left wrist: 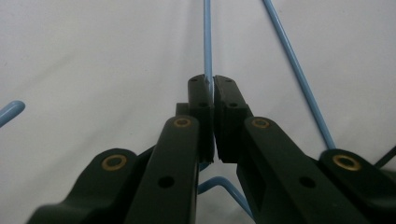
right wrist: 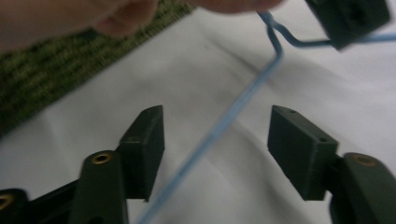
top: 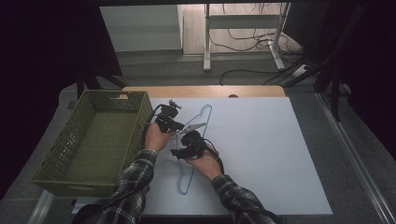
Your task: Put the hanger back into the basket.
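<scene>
A light-blue wire hanger (top: 194, 140) lies on the white sheet covering the counter (top: 261, 154), its hook end toward the far side and its long bar running back toward the person. Just to its left stands an empty green basket (top: 60, 172), likely where the hanger is meant to go.

The left hand-held gripper (top: 183, 127) is clamped on the hanger: in the left gripper view its jaws stand pressed together with the thin blue wire (left wrist: 207, 42) pinched at the tips and running straight on ahead. That grip looks meant as an anchor — a wire frame this light would slide or swing on the smooth sheet if pushed from one end only.

The right hand-held gripper (top: 176, 152) sits lower along the frame, nearer the person. In the right gripper view its jaws stand about half open with the hanger wire (right wrist: 219, 123) passing between them, touching neither pad — so nothing is gripped there yet. The picture is smeared, so the exact gap to each pad is hard to judge. Straddling the wire this way lines it up for a second hold well apart from the first, which would let both hands lift the hanger level instead of letting it dangle and twist.
</scene>
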Motion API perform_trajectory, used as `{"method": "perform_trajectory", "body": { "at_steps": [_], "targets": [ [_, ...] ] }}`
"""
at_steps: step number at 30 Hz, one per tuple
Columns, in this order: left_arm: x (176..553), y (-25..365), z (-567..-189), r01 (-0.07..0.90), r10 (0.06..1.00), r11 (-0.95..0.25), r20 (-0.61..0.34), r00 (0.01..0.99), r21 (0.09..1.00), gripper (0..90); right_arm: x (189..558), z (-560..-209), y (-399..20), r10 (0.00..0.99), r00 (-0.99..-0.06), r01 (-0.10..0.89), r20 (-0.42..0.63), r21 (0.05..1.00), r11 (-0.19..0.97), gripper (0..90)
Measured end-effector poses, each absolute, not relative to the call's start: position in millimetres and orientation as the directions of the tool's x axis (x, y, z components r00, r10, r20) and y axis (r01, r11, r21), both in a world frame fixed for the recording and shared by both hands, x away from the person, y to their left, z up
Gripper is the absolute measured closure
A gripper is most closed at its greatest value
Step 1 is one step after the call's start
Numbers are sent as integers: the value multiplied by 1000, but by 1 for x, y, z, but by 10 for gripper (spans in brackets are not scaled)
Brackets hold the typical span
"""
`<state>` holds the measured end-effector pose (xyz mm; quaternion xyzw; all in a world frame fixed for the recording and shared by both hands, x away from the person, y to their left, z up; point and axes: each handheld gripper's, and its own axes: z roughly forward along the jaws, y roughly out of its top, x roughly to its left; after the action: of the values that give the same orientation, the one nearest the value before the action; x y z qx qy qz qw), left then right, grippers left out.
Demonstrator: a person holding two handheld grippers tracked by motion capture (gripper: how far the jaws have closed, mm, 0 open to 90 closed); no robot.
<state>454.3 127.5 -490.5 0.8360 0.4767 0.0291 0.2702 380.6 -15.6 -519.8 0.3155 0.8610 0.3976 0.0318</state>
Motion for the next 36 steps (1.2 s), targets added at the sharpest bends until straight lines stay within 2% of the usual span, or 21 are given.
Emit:
{"method": "perform_trajectory", "body": {
  "at_steps": [4, 7, 11, 14, 25, 33, 36],
  "targets": [
    [453, 129, -490, 785, 812, -398, -216, 543, 475, 868, 381, -528, -9, 600, -778, 534, 187, 700, 474, 466],
    [453, 130, -490, 784, 810, -397, -219, 543, 477, 868, 383, -532, -8, 595, -778, 543, 203, 694, 473, 548],
    [453, 132, -492, 786, 810, -394, -224, 542, 478, 868, 384, -535, -9, 592, -766, 574, 253, 685, 449, 612],
    [452, 132, -493, 784, 808, -397, -224, 545, 477, 868, 383, -535, -7, 584, -772, 567, 250, 685, 457, 659],
    [450, 132, -488, 769, 801, -397, -219, 557, 502, 848, 383, -532, -11, 602, -741, 606, 298, 684, 407, 702],
    [442, 132, -466, 729, 786, -380, -216, 579, 570, 637, 385, -530, -17, 622, -709, 638, 333, 679, 364, 735],
    [439, 131, -458, 712, 784, -373, -208, 585, 595, 591, 384, -529, -18, 624, -706, 639, 335, 680, 358, 741]
  ]
}}
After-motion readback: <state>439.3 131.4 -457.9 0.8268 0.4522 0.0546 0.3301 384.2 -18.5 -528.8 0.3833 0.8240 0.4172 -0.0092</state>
